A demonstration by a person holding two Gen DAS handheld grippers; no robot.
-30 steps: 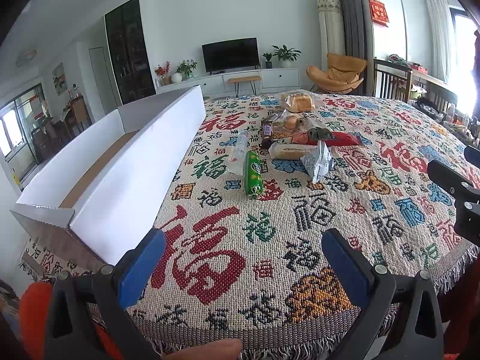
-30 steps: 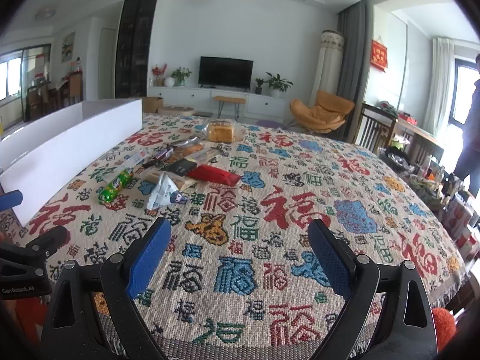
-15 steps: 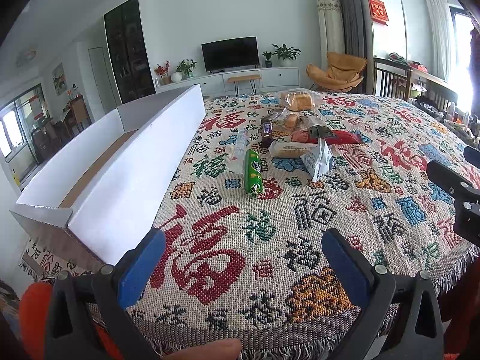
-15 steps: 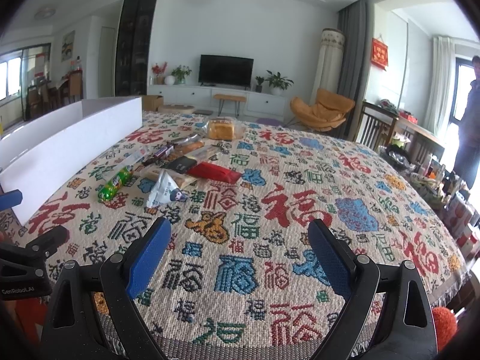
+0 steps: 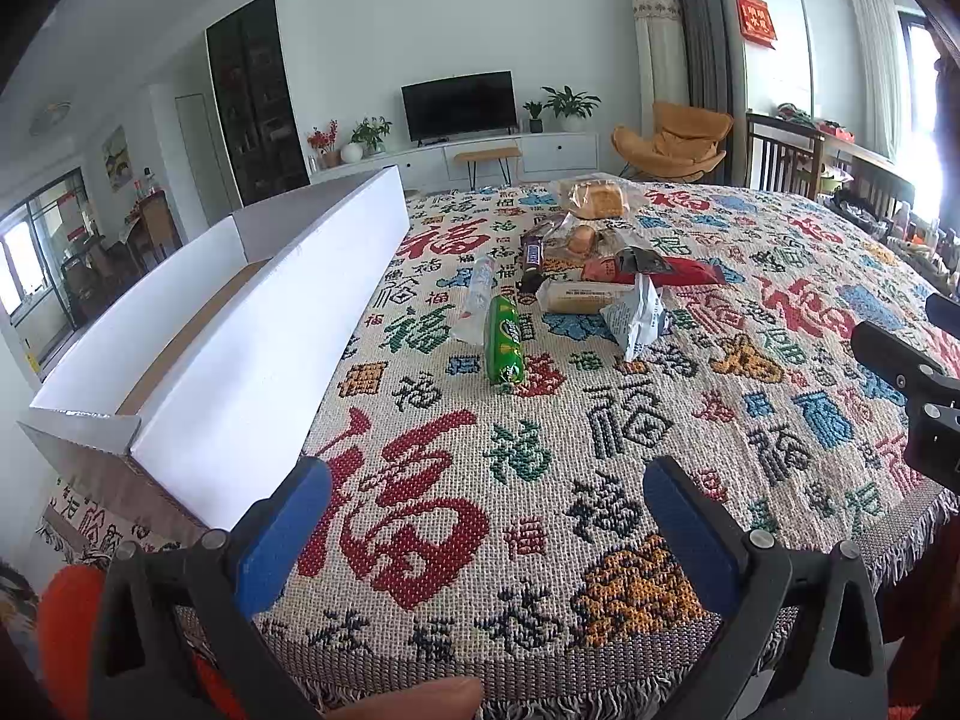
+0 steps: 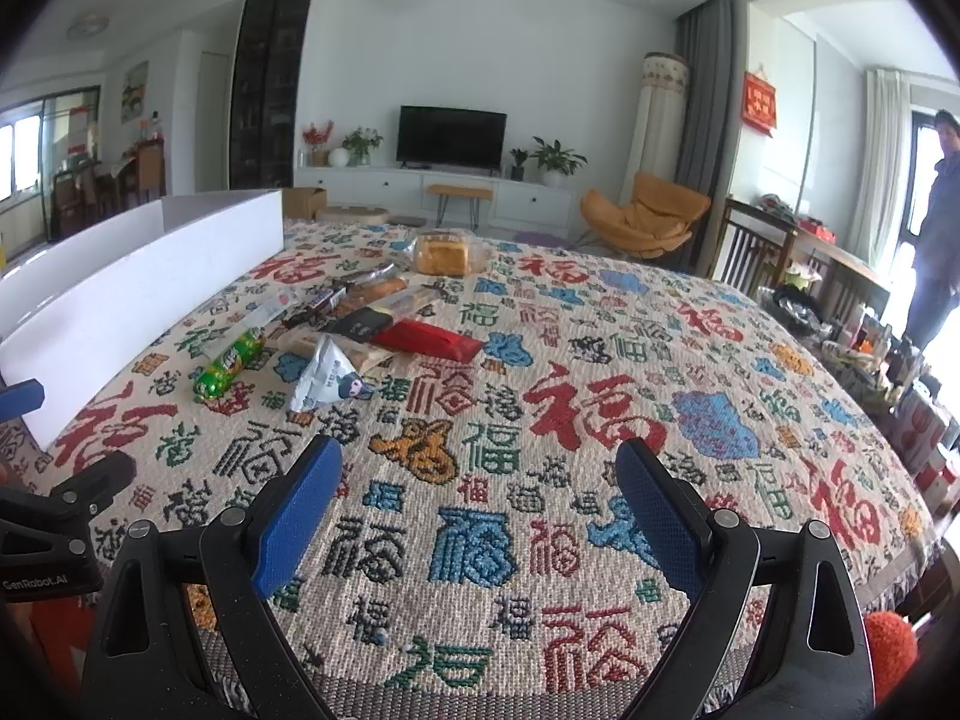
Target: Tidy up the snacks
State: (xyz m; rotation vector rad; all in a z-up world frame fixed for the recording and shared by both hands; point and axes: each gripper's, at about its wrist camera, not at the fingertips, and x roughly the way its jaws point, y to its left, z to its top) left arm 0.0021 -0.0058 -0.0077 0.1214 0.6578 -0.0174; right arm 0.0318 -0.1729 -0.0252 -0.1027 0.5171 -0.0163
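Several snacks lie in a loose pile mid-table on the patterned cloth: a green tube [image 5: 503,339] [image 6: 230,362], a white pouch [image 5: 637,315] [image 6: 327,376], a red packet [image 5: 672,272] [image 6: 427,340] and bagged bread [image 5: 594,198] [image 6: 443,254] at the far end. A long white cardboard box [image 5: 264,324] [image 6: 138,276] runs along the left side, its top open. My left gripper [image 5: 486,513] hovers open over the near table edge, empty. My right gripper [image 6: 479,495] is open and empty too, well short of the pile.
The patterned cloth [image 6: 600,420] covers the whole table and ends in a fringe at the near edge. A person [image 6: 939,228] stands at the far right by a cluttered side table [image 6: 840,324]. The right gripper's body [image 5: 918,396] shows at the left view's right edge.
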